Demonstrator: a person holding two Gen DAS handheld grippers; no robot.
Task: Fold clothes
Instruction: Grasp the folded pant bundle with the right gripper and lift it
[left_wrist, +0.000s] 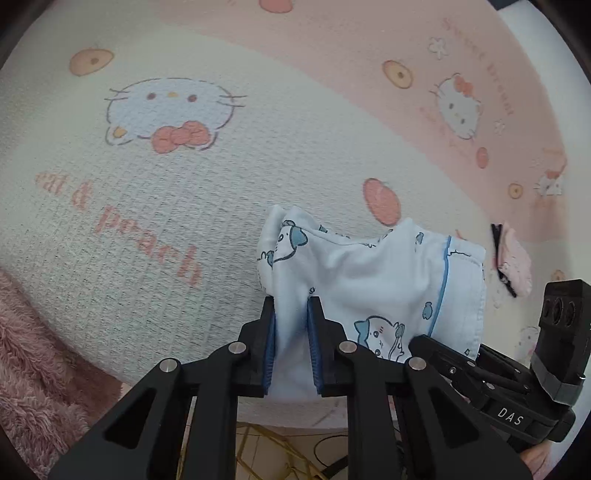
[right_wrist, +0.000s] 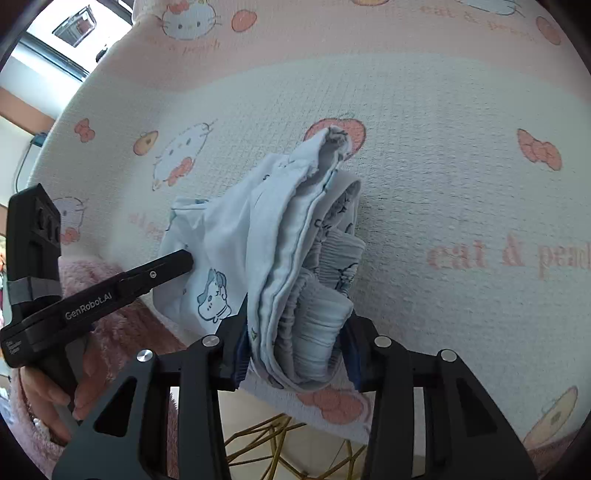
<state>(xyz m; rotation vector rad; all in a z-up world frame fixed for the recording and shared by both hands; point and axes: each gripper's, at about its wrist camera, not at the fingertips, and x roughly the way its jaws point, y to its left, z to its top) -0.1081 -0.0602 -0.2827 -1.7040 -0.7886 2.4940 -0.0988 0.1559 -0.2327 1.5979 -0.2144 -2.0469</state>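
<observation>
Both tongs are clamped on the little blue cartoon shorts (left_wrist: 373, 280): left gripper (left_wrist: 291, 317) pinches thin fabric, right gripper (right_wrist: 295, 343) grips the bunched waistband, near the blanket (left_wrist: 184, 221) edge

Both views sit just behind their own claw and look steeply down along its fingers, very close to the cloth-covered surface (left_wrist: 184, 206), whose near edge crosses the bottom of each frame. The left wrist view has the left claw (left_wrist: 291, 306) at bottom centre and the right claw (left_wrist: 436, 345) entering at lower right. The right wrist view has the right claw (right_wrist: 295, 325) at bottom centre and the left claw (right_wrist: 184, 260) at middle left. Both share the pale blue printed garment (left_wrist: 369, 273) and the cat-patterned cover.
</observation>
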